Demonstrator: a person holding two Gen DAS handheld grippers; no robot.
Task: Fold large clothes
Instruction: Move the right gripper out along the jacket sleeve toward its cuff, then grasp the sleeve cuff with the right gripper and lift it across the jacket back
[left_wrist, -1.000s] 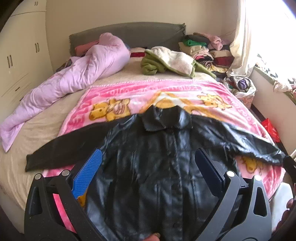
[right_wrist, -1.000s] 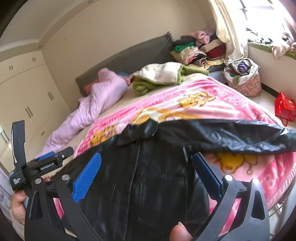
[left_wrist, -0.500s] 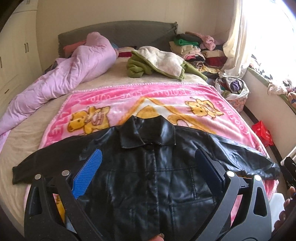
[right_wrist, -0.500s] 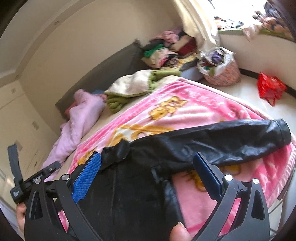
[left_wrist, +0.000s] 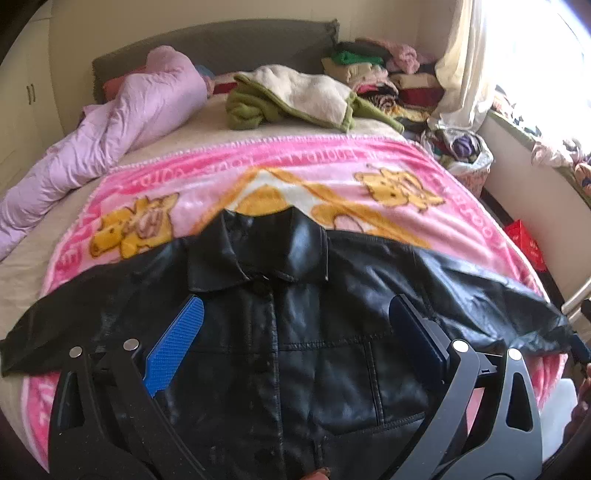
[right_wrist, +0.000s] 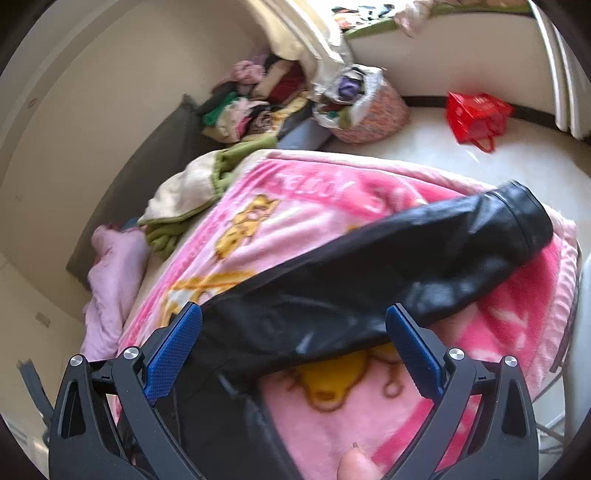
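Lying: black leather jacket (left_wrist: 306, 332), front up, collar toward the headboard, sleeves spread to both sides.
Support: pink cartoon-bear fleece blanket (left_wrist: 332, 173) on the bed.
Left gripper (left_wrist: 295, 325): jaws wide apart, empty, above the jacket's chest.
Right gripper (right_wrist: 293, 332): jaws wide apart, empty, above the jacket's right sleeve (right_wrist: 424, 251).
Beyond: lilac quilted duvet (left_wrist: 110, 125); green-and-cream fleece garment (left_wrist: 295, 96).

Black jacket (left_wrist: 314, 332) hem cut off below.
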